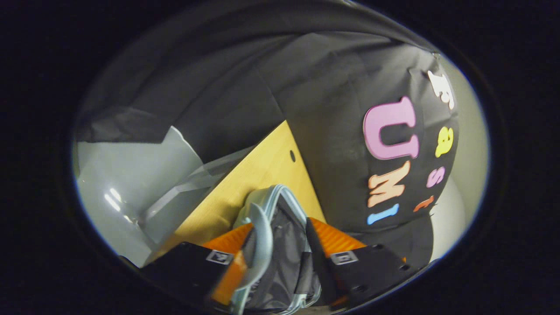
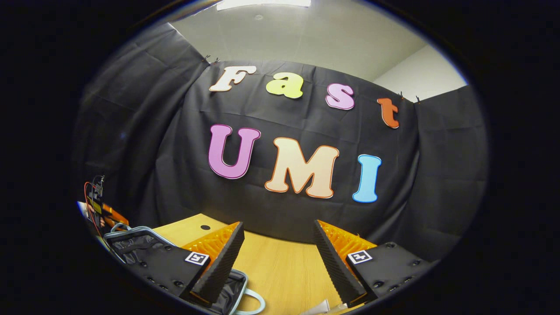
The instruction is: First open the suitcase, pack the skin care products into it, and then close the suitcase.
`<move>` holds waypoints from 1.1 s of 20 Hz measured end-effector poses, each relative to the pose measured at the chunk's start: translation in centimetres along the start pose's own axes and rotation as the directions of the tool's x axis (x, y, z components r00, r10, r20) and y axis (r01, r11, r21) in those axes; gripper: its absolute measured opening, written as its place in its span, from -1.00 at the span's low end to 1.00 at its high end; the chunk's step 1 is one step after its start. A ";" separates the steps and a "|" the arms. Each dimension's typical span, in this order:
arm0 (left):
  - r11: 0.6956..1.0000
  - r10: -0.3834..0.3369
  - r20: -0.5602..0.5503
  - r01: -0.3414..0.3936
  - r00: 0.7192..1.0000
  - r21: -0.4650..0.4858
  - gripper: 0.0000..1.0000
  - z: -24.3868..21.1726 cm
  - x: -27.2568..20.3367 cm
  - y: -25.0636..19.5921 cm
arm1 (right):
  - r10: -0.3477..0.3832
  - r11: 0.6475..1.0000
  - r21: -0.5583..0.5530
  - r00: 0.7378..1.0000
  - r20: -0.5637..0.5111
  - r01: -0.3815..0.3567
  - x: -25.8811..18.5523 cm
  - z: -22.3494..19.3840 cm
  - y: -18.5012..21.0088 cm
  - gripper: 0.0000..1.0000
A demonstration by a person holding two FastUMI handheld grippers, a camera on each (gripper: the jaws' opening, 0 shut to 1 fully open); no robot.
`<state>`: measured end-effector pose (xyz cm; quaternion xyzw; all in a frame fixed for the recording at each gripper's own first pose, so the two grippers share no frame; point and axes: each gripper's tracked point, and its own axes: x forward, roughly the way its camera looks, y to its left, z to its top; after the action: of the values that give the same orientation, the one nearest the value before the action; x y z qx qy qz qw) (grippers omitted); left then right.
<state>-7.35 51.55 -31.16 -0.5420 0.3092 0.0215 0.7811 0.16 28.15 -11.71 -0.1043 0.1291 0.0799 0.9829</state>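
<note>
Grey suitcase lid (image 1: 280,245) sits between our left hand-held gripper (image 1: 280,262) fingers and could slip and drop shut, while the right hand-held gripper (image 2: 275,262) hangs spread, empty.

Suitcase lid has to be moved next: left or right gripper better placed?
Left, probably. The left gripper already has the suitcase rim between its jaws, handle alongside. The right gripper hangs open over the bare table, with the case off to its side.
</note>
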 end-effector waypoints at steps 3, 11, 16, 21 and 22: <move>0.999 0.040 -0.047 -0.038 0.998 0.036 0.87 -0.5 -0.5 0.6 | -0.004 1.000 0.011 1.000 0.012 0.004 -0.1 0.3 -0.2 1.00; 0.749 0.449 0.057 -0.411 0.892 0.519 0.92 1.3 -1.8 5.4 | -0.006 0.999 0.047 1.000 -0.001 0.006 -0.5 -0.7 -0.9 0.97; 0.626 0.418 0.257 -0.481 0.872 0.614 0.92 4.7 -1.7 0.8 | -0.010 0.998 0.065 1.000 0.010 0.009 -1.3 -0.8 -2.5 1.00; 0.365 0.217 0.648 -0.676 0.730 0.640 0.90 8.6 -5.0 -11.4 | -0.037 0.996 0.088 0.999 0.035 0.034 -2.0 -0.7 -6.5 0.97; 0.345 0.164 0.671 -0.680 0.723 0.648 0.84 7.6 -5.3 -14.5 | -0.043 0.995 0.095 0.998 0.041 0.039 -2.1 -0.8 -7.6 0.97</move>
<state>-2.81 53.69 -14.66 0.0608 0.1986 0.2107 0.9552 -0.62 20.39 -10.47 -0.0587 0.1095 0.0558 0.9907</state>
